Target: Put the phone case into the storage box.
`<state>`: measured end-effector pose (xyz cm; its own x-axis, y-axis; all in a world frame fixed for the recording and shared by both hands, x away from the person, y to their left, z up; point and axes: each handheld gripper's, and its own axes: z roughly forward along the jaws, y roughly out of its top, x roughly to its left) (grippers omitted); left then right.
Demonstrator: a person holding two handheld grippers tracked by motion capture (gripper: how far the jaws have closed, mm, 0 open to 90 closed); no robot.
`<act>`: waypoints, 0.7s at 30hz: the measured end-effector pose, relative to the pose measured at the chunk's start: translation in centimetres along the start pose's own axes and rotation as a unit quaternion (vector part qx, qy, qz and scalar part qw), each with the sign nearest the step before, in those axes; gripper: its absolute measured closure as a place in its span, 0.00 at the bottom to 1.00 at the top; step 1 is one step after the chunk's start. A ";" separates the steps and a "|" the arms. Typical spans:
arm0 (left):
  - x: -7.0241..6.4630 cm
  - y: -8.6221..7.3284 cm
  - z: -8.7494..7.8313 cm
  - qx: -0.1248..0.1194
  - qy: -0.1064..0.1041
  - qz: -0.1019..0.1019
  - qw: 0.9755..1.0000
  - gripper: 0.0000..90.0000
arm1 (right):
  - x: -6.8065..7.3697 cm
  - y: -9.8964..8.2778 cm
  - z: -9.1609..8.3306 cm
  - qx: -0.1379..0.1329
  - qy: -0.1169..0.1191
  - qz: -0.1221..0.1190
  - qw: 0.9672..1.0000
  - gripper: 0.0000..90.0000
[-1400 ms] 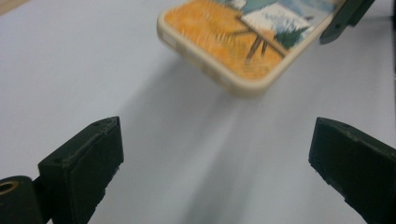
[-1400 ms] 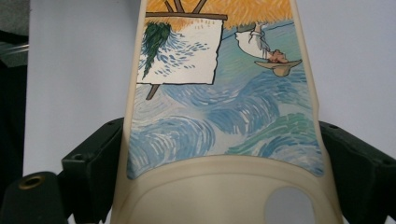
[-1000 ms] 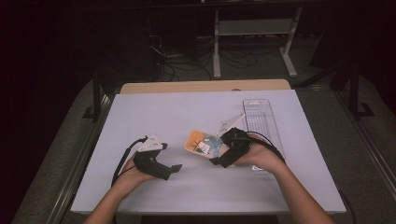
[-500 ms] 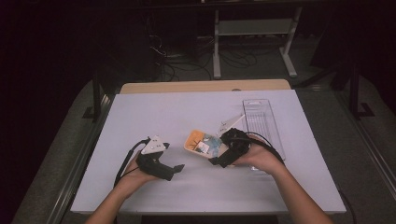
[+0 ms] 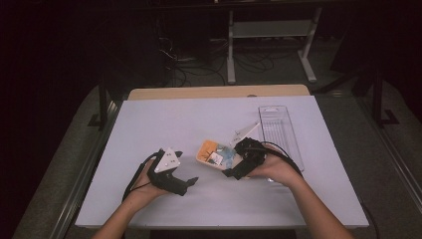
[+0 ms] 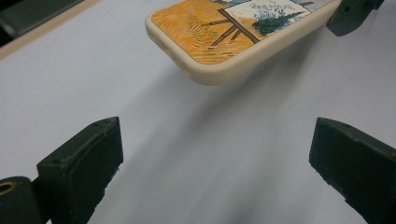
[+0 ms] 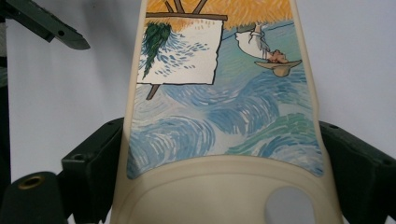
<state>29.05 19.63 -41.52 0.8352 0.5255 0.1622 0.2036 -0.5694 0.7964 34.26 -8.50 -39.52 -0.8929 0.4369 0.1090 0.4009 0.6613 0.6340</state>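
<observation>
A cream phone case printed with an orange and blue painting lies at the table's middle. My right gripper is shut on its camera-hole end; in the right gripper view both jaws press the sides of the case around my right gripper. The left gripper view shows the case's orange end raised a little above the white table, with a shadow under it. My left gripper stands open just short of that end, and nothing lies between its jaws at my left gripper.
A clear plastic tray stands to the right of the case, near the right hand. A pale flat piece lies beside it. The white tabletop has free room at the back and left.
My left gripper has slid a little to the right, closer to the case. The right gripper and the case have hardly moved.
</observation>
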 end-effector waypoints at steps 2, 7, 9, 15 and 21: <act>-0.2 0.0 0.1 -0.003 0.006 0.004 1.000 0.03 | 0.0 0.0 0.0 0.000 0.001 0.002 1.000 0.11; -0.5 0.0 0.2 -0.003 0.026 0.035 0.999 0.03 | 0.0 0.0 0.1 0.002 -0.001 -0.002 1.000 0.11; -0.7 0.0 0.2 -0.004 0.034 0.041 0.999 0.03 | 0.0 0.0 0.1 0.003 -0.002 0.000 1.000 0.11; -1.1 0.1 0.2 -0.003 0.039 0.060 0.997 0.03 | 0.0 0.0 0.2 0.005 -0.001 0.001 1.000 0.11; -1.4 0.1 0.2 -0.002 0.056 0.093 0.994 0.03 | -0.1 0.0 0.2 0.005 0.000 0.001 1.000 0.11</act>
<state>28.00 18.70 -41.76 0.7965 0.4784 0.3698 0.0494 -0.6610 0.7487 34.33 -8.44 -39.67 -0.8923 0.4377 0.1107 0.4046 0.6663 0.6264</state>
